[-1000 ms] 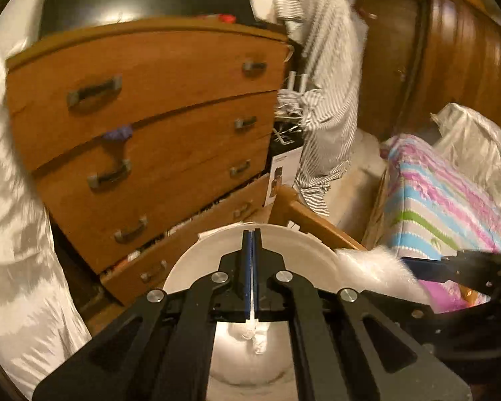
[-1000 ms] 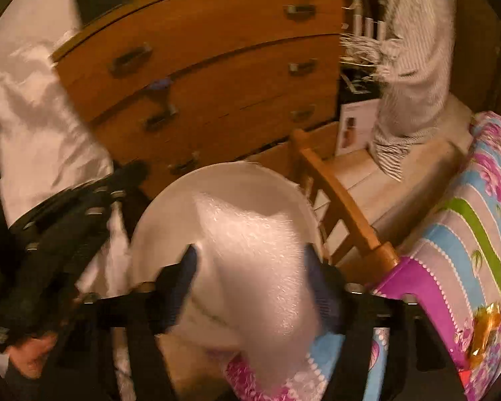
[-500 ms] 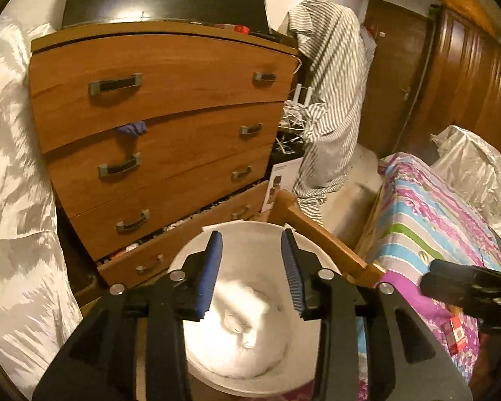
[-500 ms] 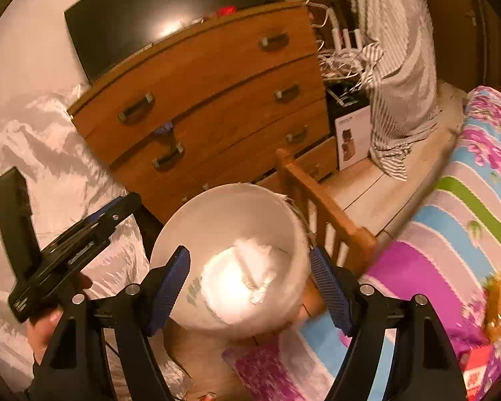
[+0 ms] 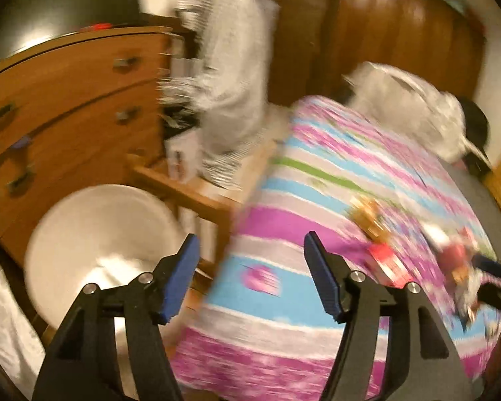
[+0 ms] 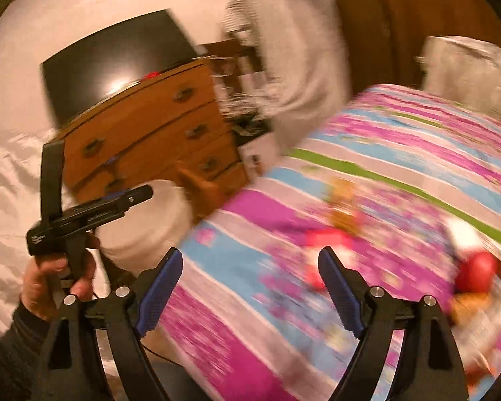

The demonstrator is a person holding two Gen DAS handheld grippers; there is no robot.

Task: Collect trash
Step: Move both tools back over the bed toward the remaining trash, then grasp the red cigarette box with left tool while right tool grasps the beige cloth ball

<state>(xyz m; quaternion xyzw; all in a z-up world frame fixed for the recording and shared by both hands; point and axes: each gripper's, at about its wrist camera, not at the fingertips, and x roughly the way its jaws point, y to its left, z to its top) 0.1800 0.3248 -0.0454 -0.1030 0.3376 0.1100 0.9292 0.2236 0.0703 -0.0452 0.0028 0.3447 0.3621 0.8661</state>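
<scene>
Left wrist view: left gripper (image 5: pixel 250 260) jaws opening, nothing between them, pointing down at bed (image 5: pixel 317 173) edge beside footboard (image 5: pixel 190 193). White bin (image 5: pixel 100 234) on floor at bed's foot, left of gripper, w/ pale trash inside, blurred. Dresser (image 5: pixel 66 100) behind bin. Gold wrapper (image 5: pixel 367 217), red pack (image 5: pixel 384 260) and red ball-like bit (image 5: pixel 454 254) lying on bedspread toward right edge; can't tell more, blur.

Right wrist view: right gripper (image 6: pixel 250 277) jaws opening wide, empty, over bedspread near its left edge. Trash just ahead on bedspread: red pack (image 6: pixel 327 237), gold wrapper (image 6: pixel 344 214), red ball (image 6: pixel 477 270) at right edge. Left hand (image 6: pixel 50 284) w/ left gripper's handle at far left, in front of bin (image 6: pixel 143 227).
</scene>
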